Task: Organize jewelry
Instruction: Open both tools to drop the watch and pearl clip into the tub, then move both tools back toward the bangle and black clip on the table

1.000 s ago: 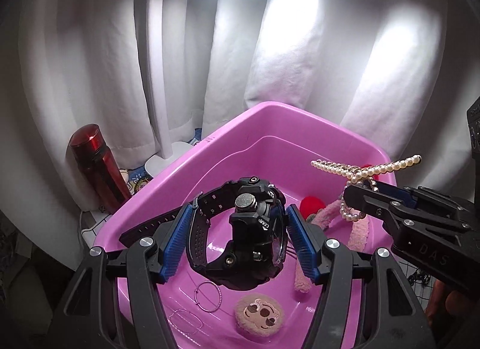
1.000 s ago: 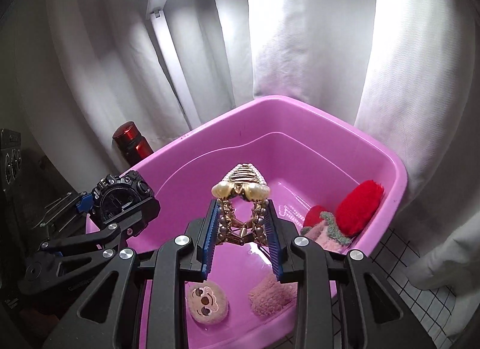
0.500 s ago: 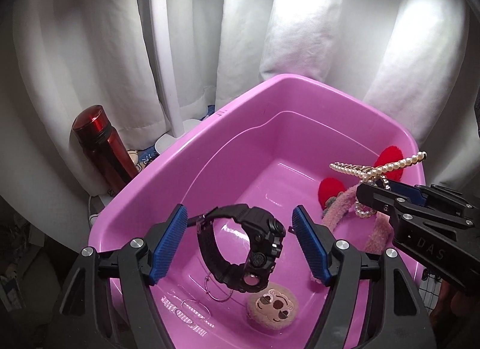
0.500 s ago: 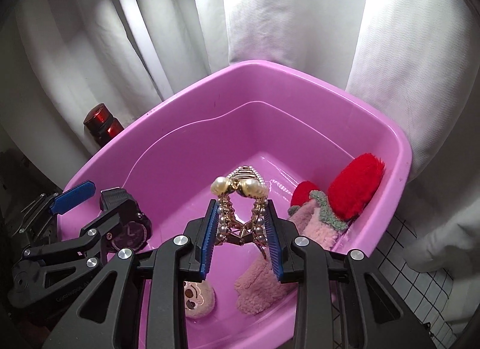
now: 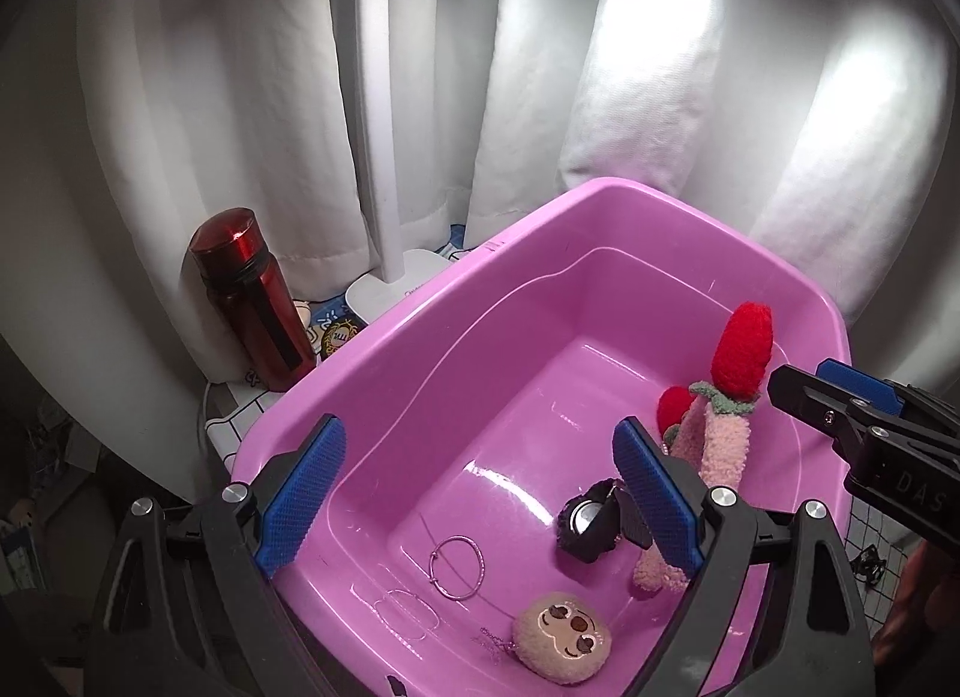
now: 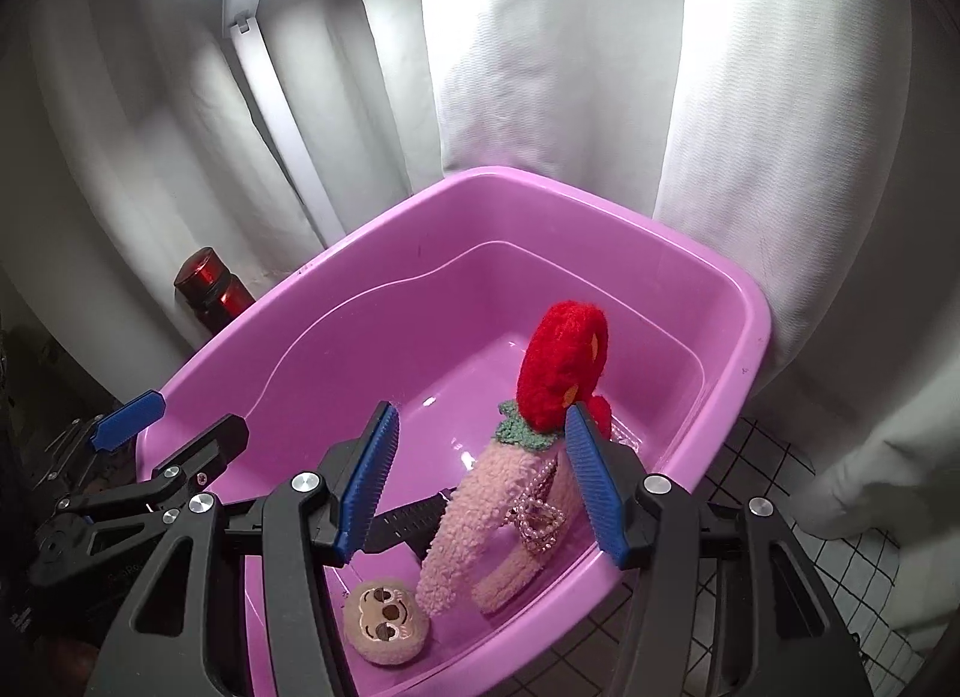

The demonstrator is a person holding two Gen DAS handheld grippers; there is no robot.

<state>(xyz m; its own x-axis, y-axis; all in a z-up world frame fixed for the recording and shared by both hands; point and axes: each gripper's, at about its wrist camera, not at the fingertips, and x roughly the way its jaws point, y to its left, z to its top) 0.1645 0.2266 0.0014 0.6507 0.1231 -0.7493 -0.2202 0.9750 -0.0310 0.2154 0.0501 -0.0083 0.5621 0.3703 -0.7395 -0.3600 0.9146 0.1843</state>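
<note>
Jewelry lies in the pink tub (image 5: 384,361): the black watch (image 5: 591,526) on its floor beside the fluffy pink headband (image 6: 480,505), the pearl hair clip (image 6: 540,511) resting against that headband. 2 wire rings (image 5: 456,559) and a plush face charm (image 5: 561,646) lie nearer. Left hand-held gripper (image 5: 480,499) and right hand-held gripper (image 6: 480,481) both hang spread and empty above the tub.
</note>
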